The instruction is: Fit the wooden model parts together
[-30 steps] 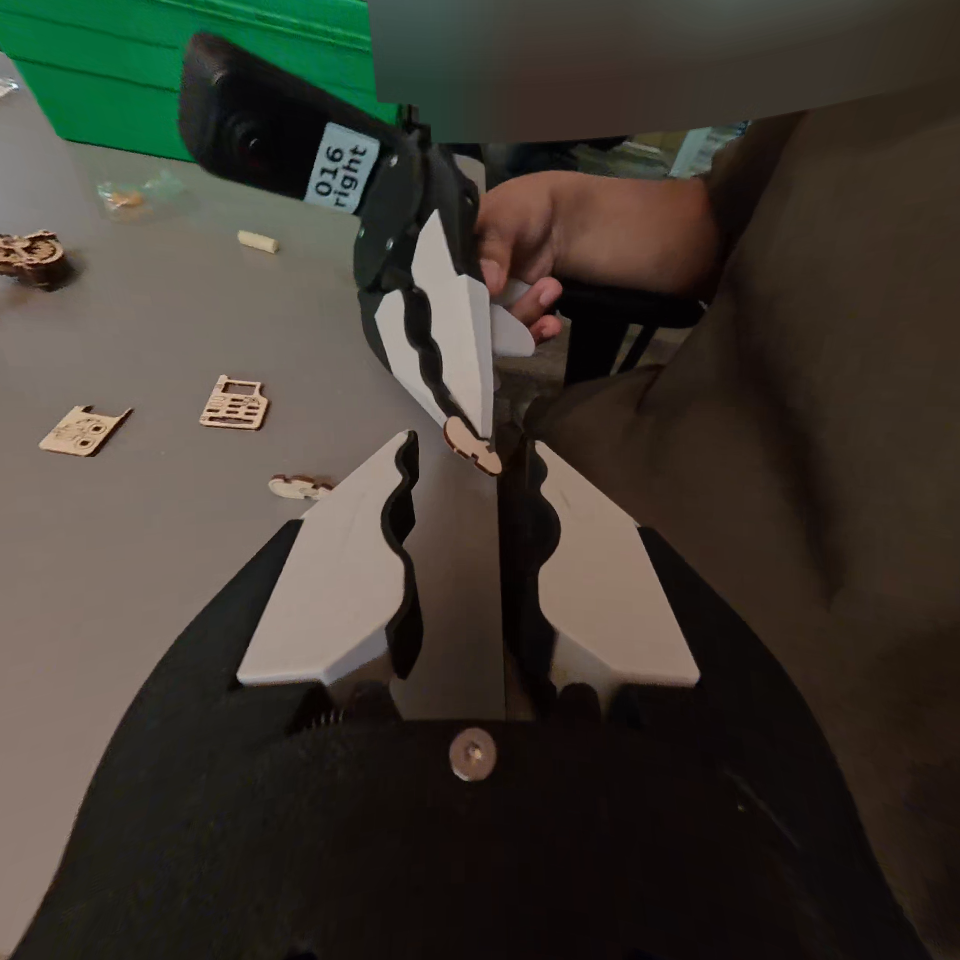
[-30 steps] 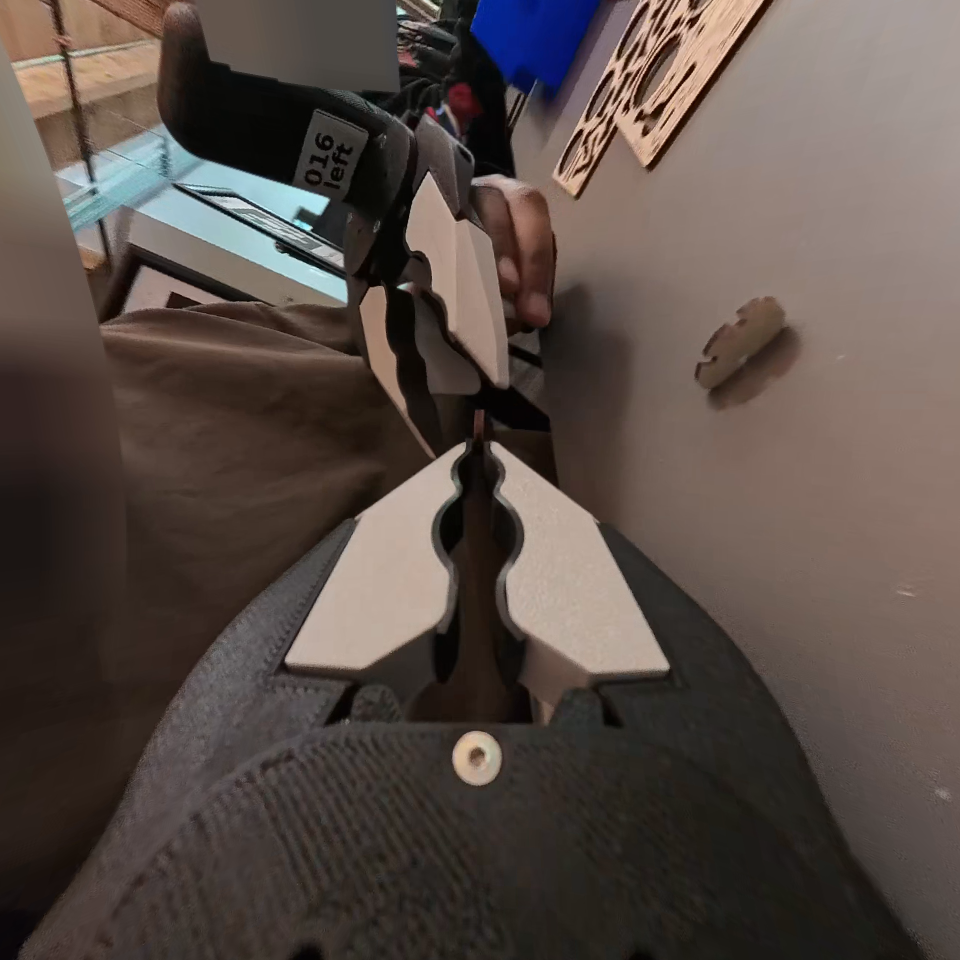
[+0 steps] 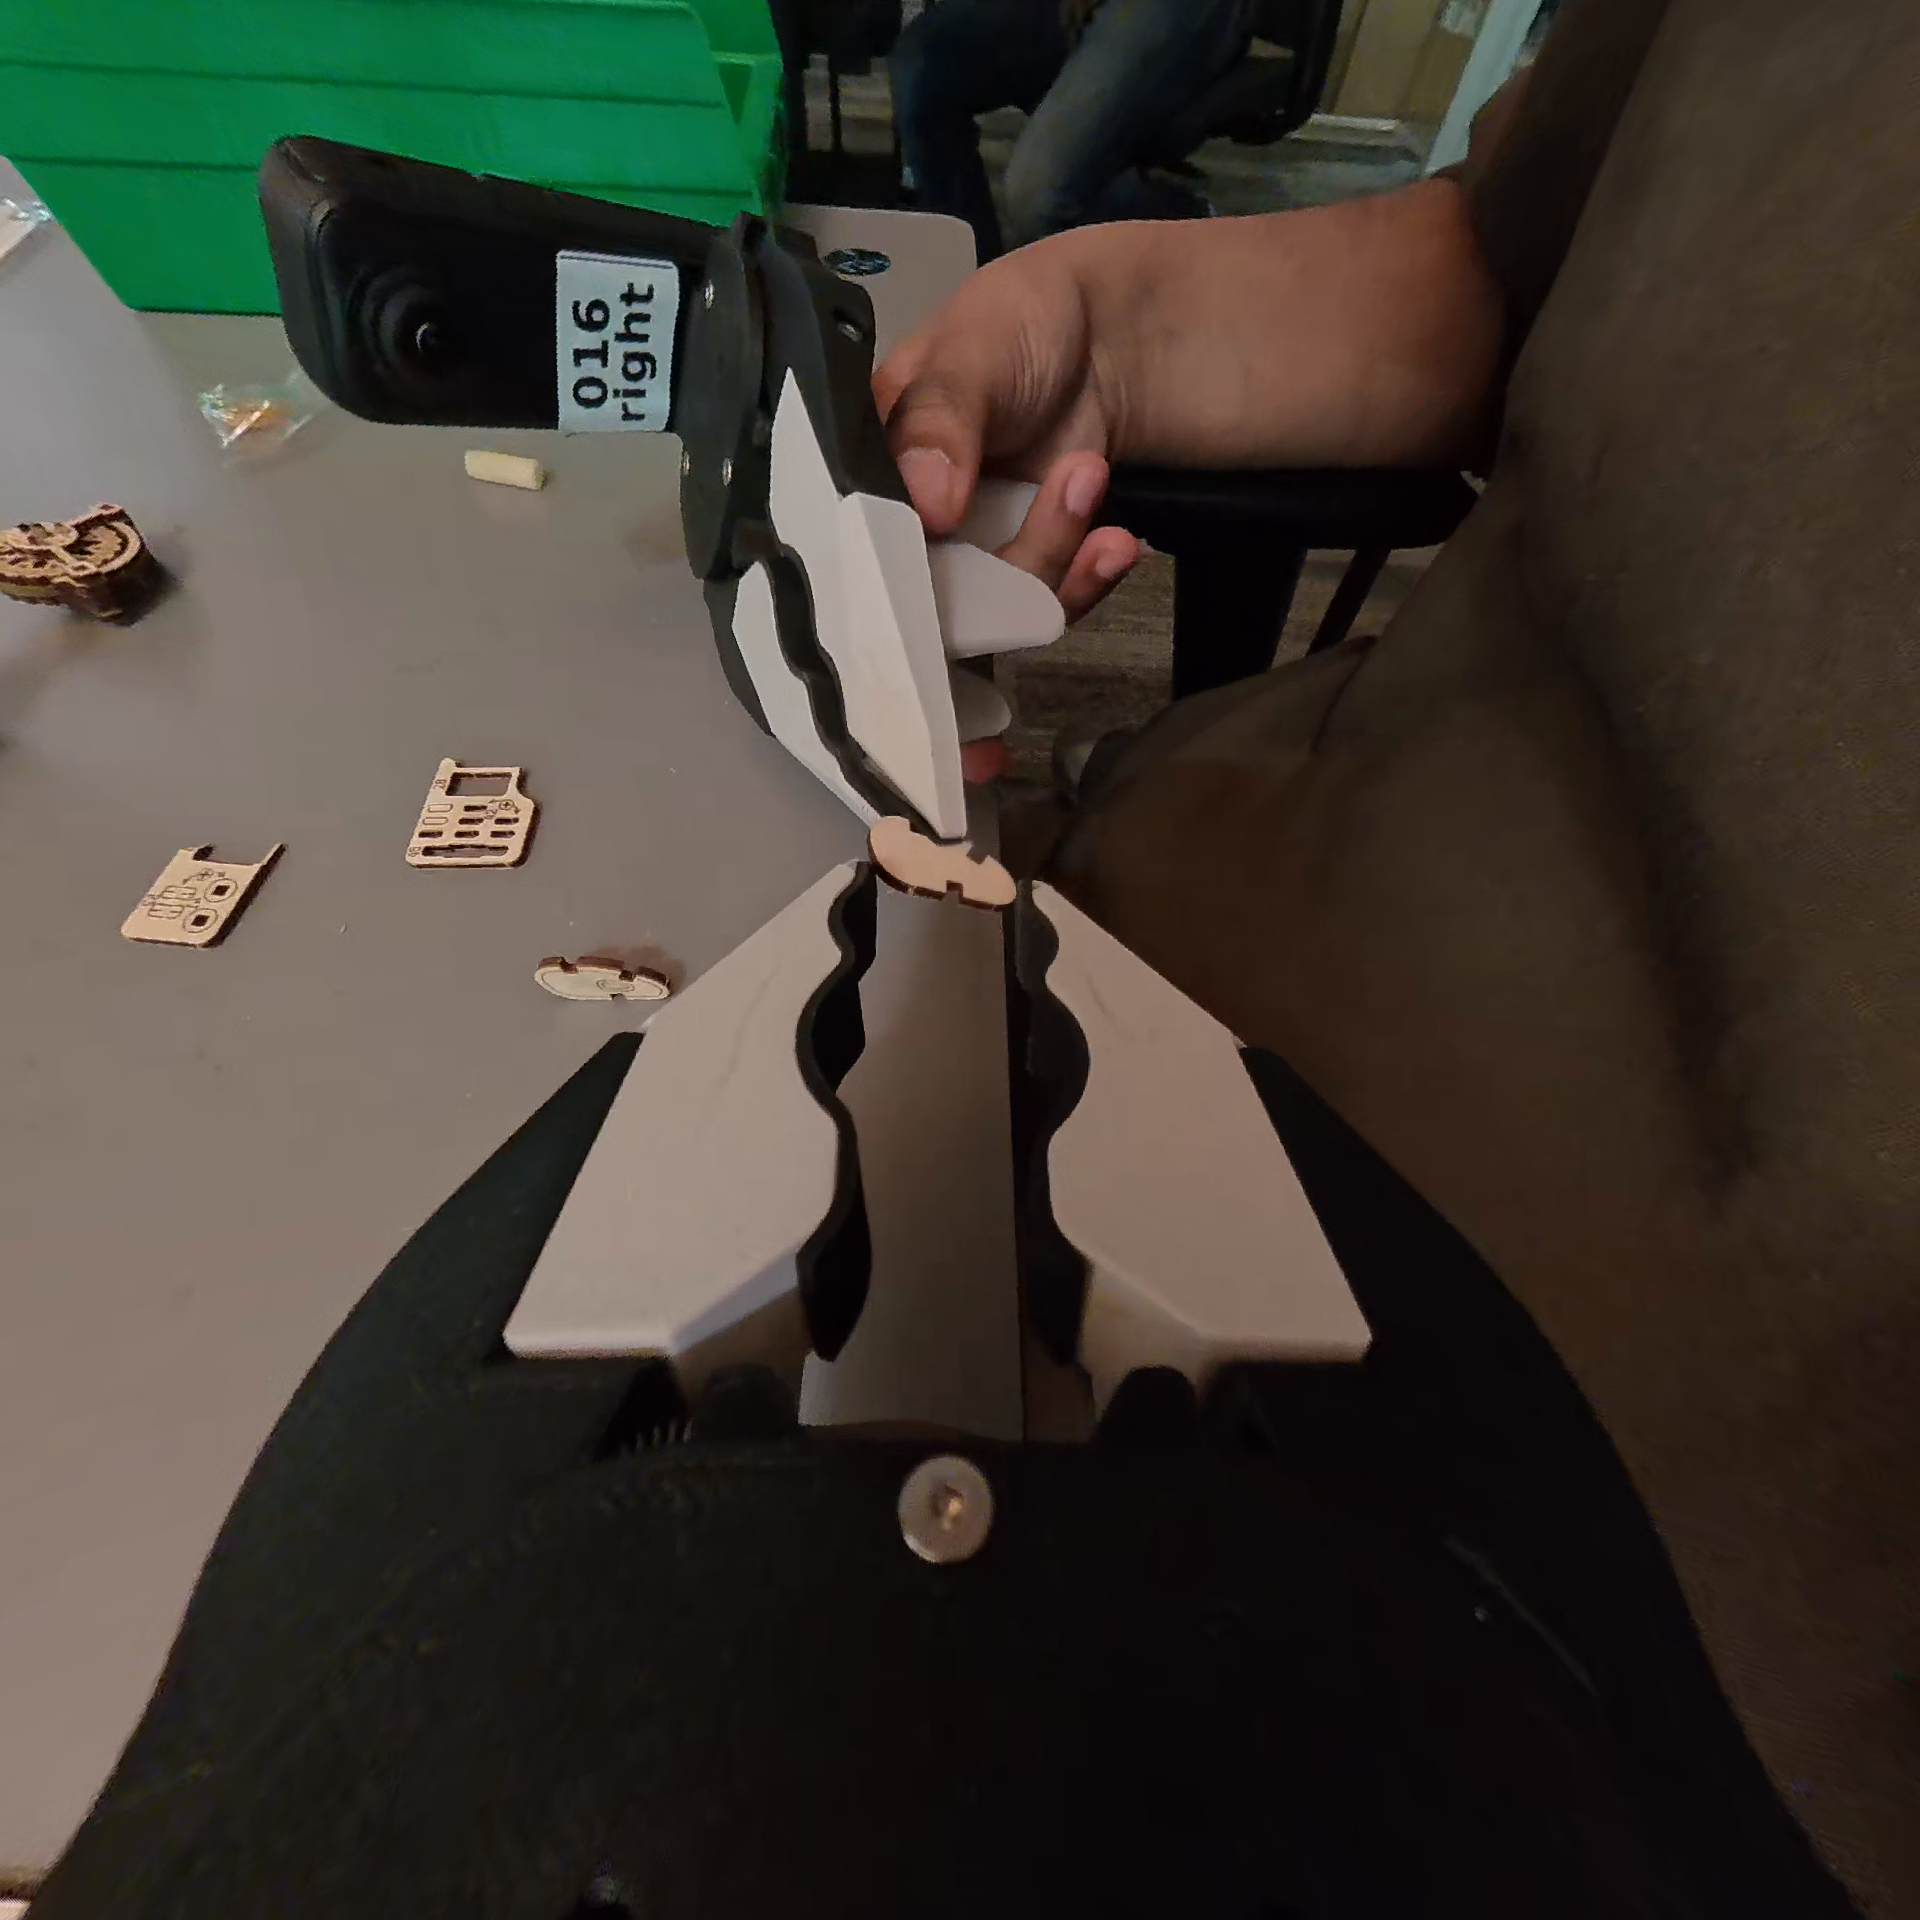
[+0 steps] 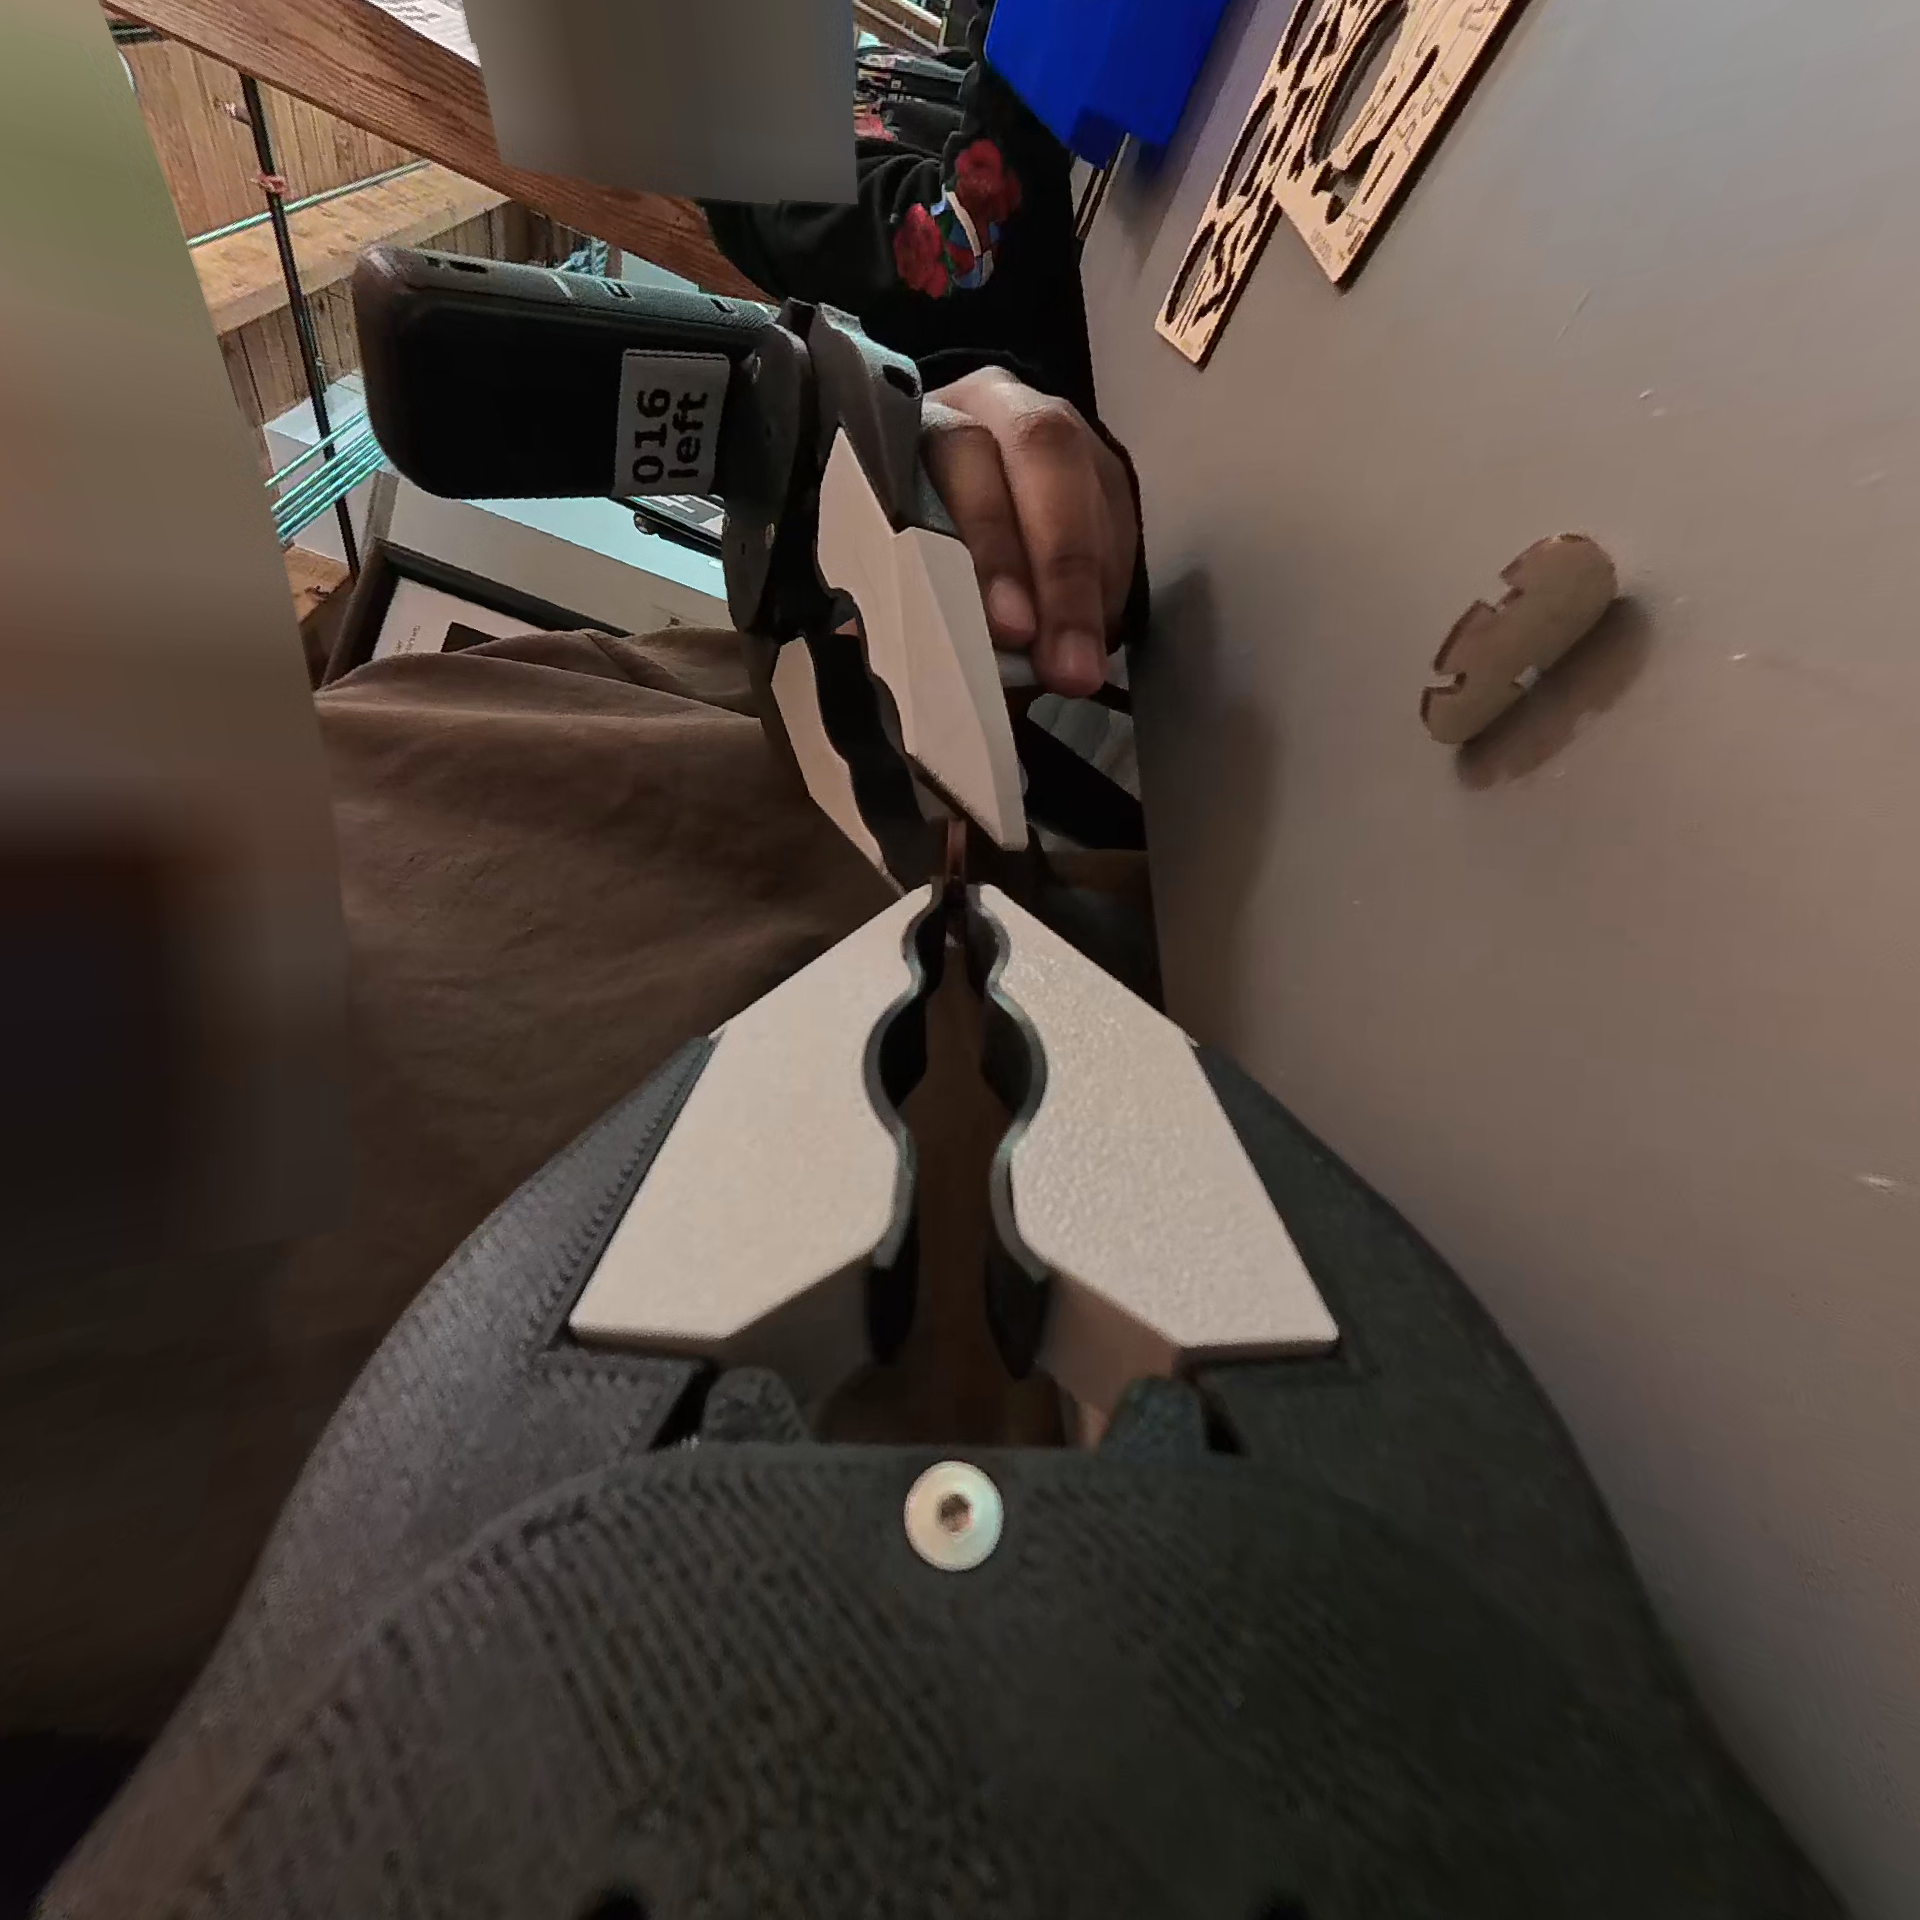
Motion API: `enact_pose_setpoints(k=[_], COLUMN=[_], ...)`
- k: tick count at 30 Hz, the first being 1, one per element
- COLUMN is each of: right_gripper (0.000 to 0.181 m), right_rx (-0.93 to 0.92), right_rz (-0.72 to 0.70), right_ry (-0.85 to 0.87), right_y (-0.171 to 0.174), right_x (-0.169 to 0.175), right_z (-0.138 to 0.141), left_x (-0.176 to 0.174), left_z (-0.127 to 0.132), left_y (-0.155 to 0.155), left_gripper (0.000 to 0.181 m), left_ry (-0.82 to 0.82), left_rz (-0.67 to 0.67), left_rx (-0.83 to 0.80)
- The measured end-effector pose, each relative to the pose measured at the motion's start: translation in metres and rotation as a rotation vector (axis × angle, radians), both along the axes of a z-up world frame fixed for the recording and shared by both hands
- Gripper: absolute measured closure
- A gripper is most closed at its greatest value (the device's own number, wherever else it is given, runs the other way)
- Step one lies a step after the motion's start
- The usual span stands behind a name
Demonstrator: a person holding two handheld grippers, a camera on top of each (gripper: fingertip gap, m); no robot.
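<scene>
In the left wrist view my right gripper [image 3: 925, 826] comes in from above, shut on a small oval notched wooden piece [image 3: 940, 875]. The piece hangs level between the fingertips of my left gripper [image 3: 938, 885], which is open with its jaws either side of the piece, over the table's near edge. In the right wrist view my right gripper [image 4: 956, 902] pinches the piece [image 4: 954, 862], seen edge-on as a thin dark strip. The left gripper [image 4: 945, 847] faces it with its jaws apart. Whether the left fingertips touch the piece is unclear.
On the grey table [image 3: 312, 1091] lie another oval piece [image 3: 603, 977], two flat rectangular pieces [image 3: 473, 816] [image 3: 197, 896], an assembled wooden part [image 3: 73, 561] and a green crate [image 3: 364, 104]. The right wrist view shows a notched oval [image 4: 1517, 649] and cut-out wooden sheets [image 4: 1340, 135].
The right gripper has turned, so the oval piece now lies level between the left fingertips instead of tilted. The left jaws have narrowed slightly around it.
</scene>
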State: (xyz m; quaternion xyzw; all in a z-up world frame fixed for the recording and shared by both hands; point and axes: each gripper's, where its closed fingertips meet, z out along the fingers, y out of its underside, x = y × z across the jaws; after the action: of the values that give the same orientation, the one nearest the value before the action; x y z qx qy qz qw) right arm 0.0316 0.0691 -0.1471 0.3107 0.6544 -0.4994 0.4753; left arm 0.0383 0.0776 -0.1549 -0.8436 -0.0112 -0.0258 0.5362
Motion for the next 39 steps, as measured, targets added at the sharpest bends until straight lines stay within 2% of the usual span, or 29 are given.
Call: enact_pose_setpoints(k=[6,12,24,27,32,36,39], right_gripper=[0.180,0.181,0.180,0.172,0.167,0.166,0.168], right_rx=[-0.002,0.001,-0.021,-0.027,-0.008,-0.041,-0.016], right_rz=[-0.022,-0.032,-0.052,-0.056,-0.173,-0.258,-0.276], right_ry=[-0.005,-0.008,0.002,0.022,0.244,0.510,0.721], right_y=[0.001,0.001,0.001,0.002,0.006,0.011,0.014], right_x=[-0.004,-0.006,-0.009,-0.010,-0.030,-0.039,-0.039], right_z=[0.000,0.000,0.004,0.006,0.013,0.034,0.040], left_x=[-0.003,-0.011,-0.011,-0.017,-0.028,-0.032,-0.032], left_z=[-0.001,0.003,0.005,0.006,0.014,0.022,0.028], left_y=[-0.001,0.001,0.003,0.002,-0.001,-0.002,-0.002], left_gripper=[0.157,0.146,0.154,0.154,0.155,0.155,0.155], left_ry=[0.010,0.056,0.099,0.090,-0.008,-0.176,-0.319], left_rz=[0.009,0.063,0.066,0.101,0.158,0.173,0.164], left_rx=[-0.007,0.021,0.027,0.034,0.089,0.156,0.204])
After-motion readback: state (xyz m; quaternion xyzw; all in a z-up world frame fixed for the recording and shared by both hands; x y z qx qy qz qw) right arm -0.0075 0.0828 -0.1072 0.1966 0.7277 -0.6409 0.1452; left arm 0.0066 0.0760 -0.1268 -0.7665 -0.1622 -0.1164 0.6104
